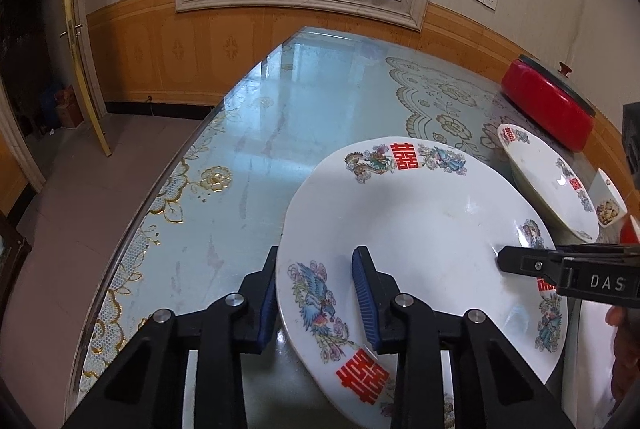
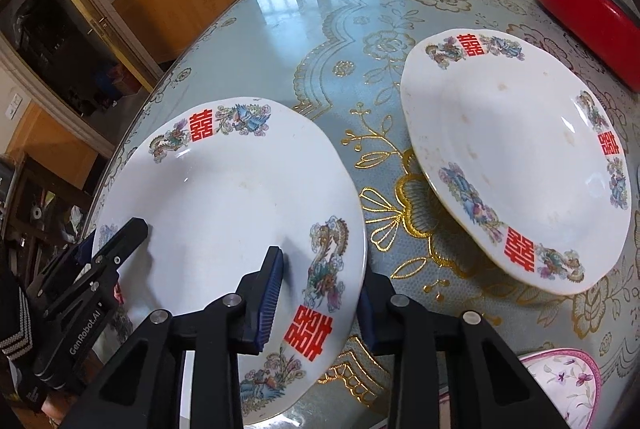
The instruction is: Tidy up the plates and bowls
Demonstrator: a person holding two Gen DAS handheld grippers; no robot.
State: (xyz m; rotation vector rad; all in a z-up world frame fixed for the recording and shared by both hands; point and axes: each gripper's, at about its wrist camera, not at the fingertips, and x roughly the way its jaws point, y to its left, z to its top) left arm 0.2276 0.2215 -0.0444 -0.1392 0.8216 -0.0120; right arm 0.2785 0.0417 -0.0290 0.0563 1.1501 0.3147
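Note:
A white plate (image 1: 420,229) with red characters and bird prints lies near the table's left edge, also seen in the right wrist view (image 2: 224,197). My left gripper (image 1: 316,293) is shut across its left rim, one pad outside the edge and one inside the well. My right gripper (image 2: 320,301) is shut across the opposite rim in the same way. Each gripper shows in the other's view: the right one's fingertip (image 1: 500,261) and the left one's fingertip (image 2: 136,229). A second matching plate (image 2: 512,157) sits apart to the right, its near rim raised off the cloth.
A red lidded pot (image 1: 548,109) stands at the back right. A pink floral dish (image 2: 560,381) lies at the near right, and a small dish of food (image 1: 610,209) beyond the second plate. The glass table edge (image 1: 168,197) runs down the left, with floor below.

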